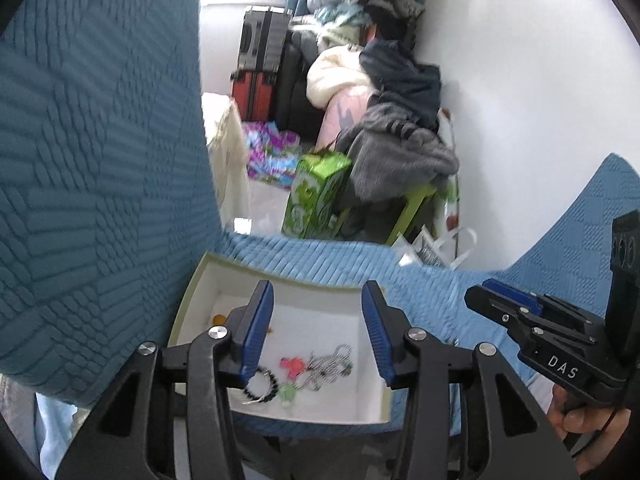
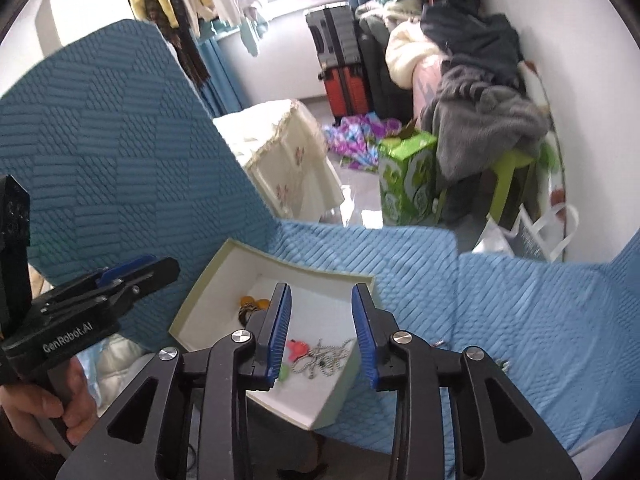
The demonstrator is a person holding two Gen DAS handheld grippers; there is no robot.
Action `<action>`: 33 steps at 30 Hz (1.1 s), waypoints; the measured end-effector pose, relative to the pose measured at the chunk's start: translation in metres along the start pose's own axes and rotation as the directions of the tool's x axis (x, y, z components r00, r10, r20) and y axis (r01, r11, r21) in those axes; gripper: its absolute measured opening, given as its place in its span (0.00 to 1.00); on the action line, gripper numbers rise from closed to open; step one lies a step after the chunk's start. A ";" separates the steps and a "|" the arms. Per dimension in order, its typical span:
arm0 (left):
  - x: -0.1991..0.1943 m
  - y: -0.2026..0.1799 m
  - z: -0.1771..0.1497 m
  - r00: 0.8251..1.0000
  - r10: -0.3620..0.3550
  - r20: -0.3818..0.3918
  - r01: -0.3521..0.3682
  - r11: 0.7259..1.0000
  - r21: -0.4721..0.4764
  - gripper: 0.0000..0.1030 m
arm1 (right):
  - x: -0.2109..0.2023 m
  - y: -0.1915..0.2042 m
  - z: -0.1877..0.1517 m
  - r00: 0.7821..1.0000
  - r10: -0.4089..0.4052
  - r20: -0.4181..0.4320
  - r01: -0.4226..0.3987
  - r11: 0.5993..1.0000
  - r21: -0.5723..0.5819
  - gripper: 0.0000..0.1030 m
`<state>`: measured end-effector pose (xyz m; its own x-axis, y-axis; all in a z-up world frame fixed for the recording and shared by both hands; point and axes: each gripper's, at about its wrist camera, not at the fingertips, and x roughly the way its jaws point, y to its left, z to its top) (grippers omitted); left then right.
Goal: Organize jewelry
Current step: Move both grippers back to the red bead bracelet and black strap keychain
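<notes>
The left gripper (image 1: 318, 330) hangs wide open and holds nothing; the right gripper (image 2: 322, 334) is wide open and empty too; under both, a white box (image 1: 280, 280) on the blue cover (image 2: 500, 300) holds a black bead bracelet (image 1: 262, 386), a silver chain (image 2: 324, 356) and maybe a pink charm (image 2: 298, 348).

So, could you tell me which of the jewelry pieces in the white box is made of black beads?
The black beaded bracelet, a closed ring at the box's near-left corner beside the left tongs' finger; the silver ball chain is metallic and tangled.
</notes>
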<state>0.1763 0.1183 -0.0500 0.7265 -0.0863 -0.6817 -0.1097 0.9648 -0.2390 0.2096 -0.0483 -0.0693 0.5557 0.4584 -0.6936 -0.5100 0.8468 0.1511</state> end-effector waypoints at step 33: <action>0.069 -0.170 -0.082 0.970 -0.234 -0.058 0.241 0.956 0.166 0.45 | -0.024 -0.193 -0.120 0.989 -0.141 0.047 0.128 0.970 0.209 0.29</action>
<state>0.1895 -0.0717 -0.1138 0.6911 -0.3244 -0.6459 0.1828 0.9430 -0.2780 0.2158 -0.2556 -0.1663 0.6523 0.3470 -0.6739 -0.2864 0.9360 0.2047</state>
